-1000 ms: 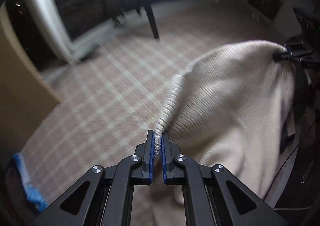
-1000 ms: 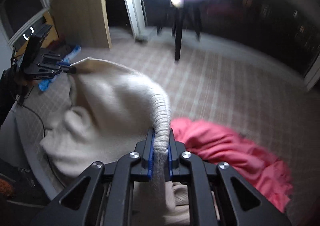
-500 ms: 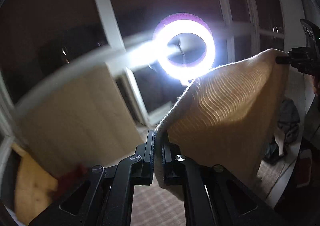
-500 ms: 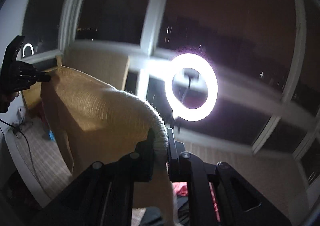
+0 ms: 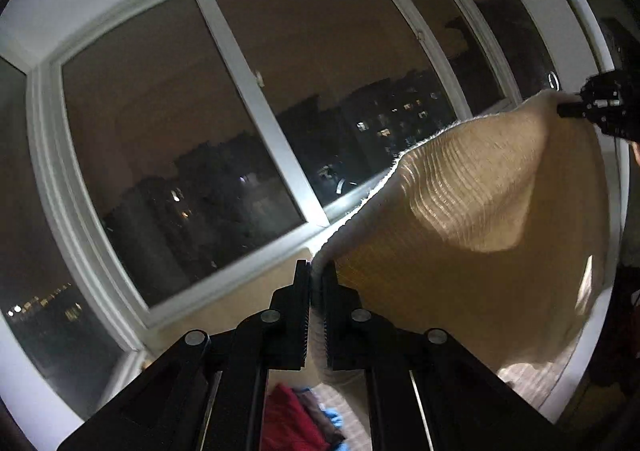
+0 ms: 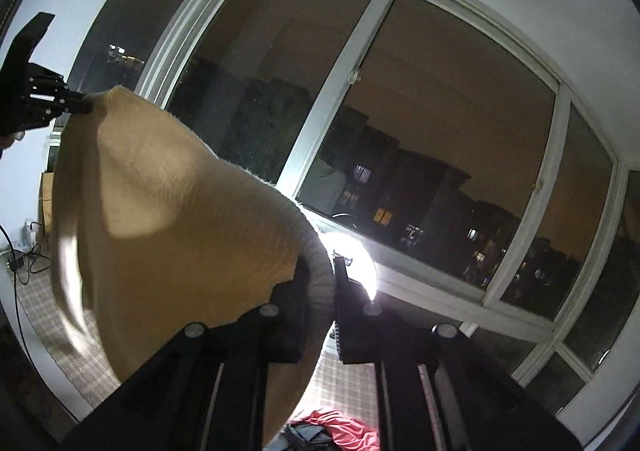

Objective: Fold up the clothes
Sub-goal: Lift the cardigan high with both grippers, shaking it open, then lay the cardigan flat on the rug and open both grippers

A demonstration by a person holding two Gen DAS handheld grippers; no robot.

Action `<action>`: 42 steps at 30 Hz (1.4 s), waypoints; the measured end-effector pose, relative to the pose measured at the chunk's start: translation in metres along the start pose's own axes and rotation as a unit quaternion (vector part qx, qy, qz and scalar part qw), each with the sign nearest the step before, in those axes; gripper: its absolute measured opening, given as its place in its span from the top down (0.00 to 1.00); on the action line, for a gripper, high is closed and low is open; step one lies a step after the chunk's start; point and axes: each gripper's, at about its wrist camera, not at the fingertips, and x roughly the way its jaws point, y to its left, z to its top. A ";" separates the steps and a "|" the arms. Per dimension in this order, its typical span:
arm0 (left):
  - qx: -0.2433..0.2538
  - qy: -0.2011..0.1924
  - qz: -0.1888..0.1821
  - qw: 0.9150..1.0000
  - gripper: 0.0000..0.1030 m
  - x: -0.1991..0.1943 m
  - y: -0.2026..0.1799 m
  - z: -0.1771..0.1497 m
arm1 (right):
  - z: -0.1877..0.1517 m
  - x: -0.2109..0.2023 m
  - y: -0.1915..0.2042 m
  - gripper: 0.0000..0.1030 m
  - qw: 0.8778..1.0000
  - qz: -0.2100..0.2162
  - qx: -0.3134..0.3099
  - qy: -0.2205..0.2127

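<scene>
I've got the cream ribbed sweater (image 5: 472, 219) up in the air, one corner in each tool. My left tool (image 5: 316, 283) is clamped on the ribbed edge of the knit, which runs up and away toward 2 o'clock in that view, over to my right tool (image 5: 600, 111) pinching the far corner. From the right wrist camera it's the mirror of that: right tool (image 6: 322, 279) clenched on a thick roll of the hem, fabric stretching off toward 10 o'clock where the left tool (image 6: 44, 99) grips the other corner. The sweater (image 6: 172, 235) hangs down between the two in a big loose drape, with some light glowing through it.

Both cameras are tilted up at the big window (image 5: 248, 123), with night outside and lit apartment blocks. Down at 6 o'clock there's a red garment (image 6: 340, 427) lying on the checked floor (image 6: 344, 383), with something blue (image 5: 334, 419) beside it in the left view. A bright light (image 6: 356, 263) glares just behind my right tool.
</scene>
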 end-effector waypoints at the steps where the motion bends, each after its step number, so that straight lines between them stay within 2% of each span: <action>1: 0.001 -0.001 0.002 1.000 0.95 -0.003 0.003 -0.001 | 0.000 0.001 0.003 0.90 1.000 -0.003 -0.007 -0.001; 5: -0.002 0.009 0.004 1.000 0.95 -0.006 0.012 -0.008 | -0.006 0.027 0.012 0.91 1.000 0.003 -0.022 0.013; 7: -0.001 0.021 0.005 1.000 0.95 -0.001 0.014 -0.012 | -0.014 0.056 0.016 0.91 0.999 0.013 -0.030 0.028; 9: 0.005 0.042 0.009 0.999 0.95 0.019 0.014 -0.020 | -0.023 0.091 0.020 0.91 0.998 0.023 -0.036 0.038; 13: 0.002 0.087 0.015 0.996 0.95 0.082 0.013 -0.042 | -0.043 0.176 0.029 0.91 0.996 0.040 -0.048 0.061; 17: -0.007 0.150 0.019 0.988 0.95 0.182 0.013 -0.074 | -0.085 0.296 0.052 0.91 0.991 0.049 -0.075 0.103; 19: -0.010 0.194 0.017 0.981 0.95 0.238 0.007 -0.106 | -0.116 0.358 0.069 0.91 0.986 0.051 -0.087 0.134; 21: -0.011 0.247 0.008 0.969 0.94 0.304 -0.011 -0.145 | -0.162 0.424 0.097 0.90 0.974 0.059 -0.105 0.192; 22: -0.011 0.276 0.002 0.961 0.90 0.335 -0.025 -0.166 | -0.188 0.455 0.113 0.84 0.965 0.064 -0.117 0.227; 23: -0.011 0.306 -0.005 0.952 0.90 0.367 -0.038 -0.187 | -0.213 0.482 0.127 0.82 0.953 0.068 -0.133 0.263; 25: -0.008 0.377 -0.007 0.926 0.90 0.424 -0.061 -0.237 | -0.259 0.521 0.147 0.82 0.933 0.090 -0.132 0.322; 26: -0.005 0.412 -0.008 0.911 0.90 0.447 -0.071 -0.261 | -0.275 0.528 0.146 0.82 0.927 0.107 -0.110 0.343; 28: -0.016 0.437 -0.018 0.899 0.90 0.458 -0.078 -0.291 | -0.299 0.529 0.132 0.73 0.917 0.134 -0.056 0.372; 30: -0.035 0.442 -0.040 0.895 0.89 0.441 -0.079 -0.305 | -0.318 0.516 0.115 0.47 0.907 0.157 -0.002 0.391; 31: -0.046 0.442 -0.060 0.894 0.81 0.427 -0.079 -0.312 | -0.328 0.507 0.106 0.45 0.902 0.168 0.026 0.397; 33: -0.074 0.448 -0.076 0.888 0.73 0.403 -0.080 -0.323 | -0.355 0.486 0.086 0.45 0.884 0.190 0.088 0.419; 36: -0.104 0.471 -0.106 0.870 0.70 0.365 -0.091 -0.354 | -0.397 0.463 0.078 0.45 0.858 0.216 0.150 0.440; 38: -0.099 0.482 -0.108 0.864 0.69 0.358 -0.104 -0.372 | -0.419 0.452 0.089 0.45 0.844 0.239 0.178 0.446; 39: -0.097 0.488 -0.107 0.861 0.69 0.356 -0.110 -0.380 | -0.424 0.446 0.096 0.45 0.840 0.242 0.184 0.450; 42: -0.117 0.512 -0.106 0.844 0.69 0.357 -0.122 -0.405 | -0.433 0.419 0.111 0.45 0.826 0.259 0.182 0.465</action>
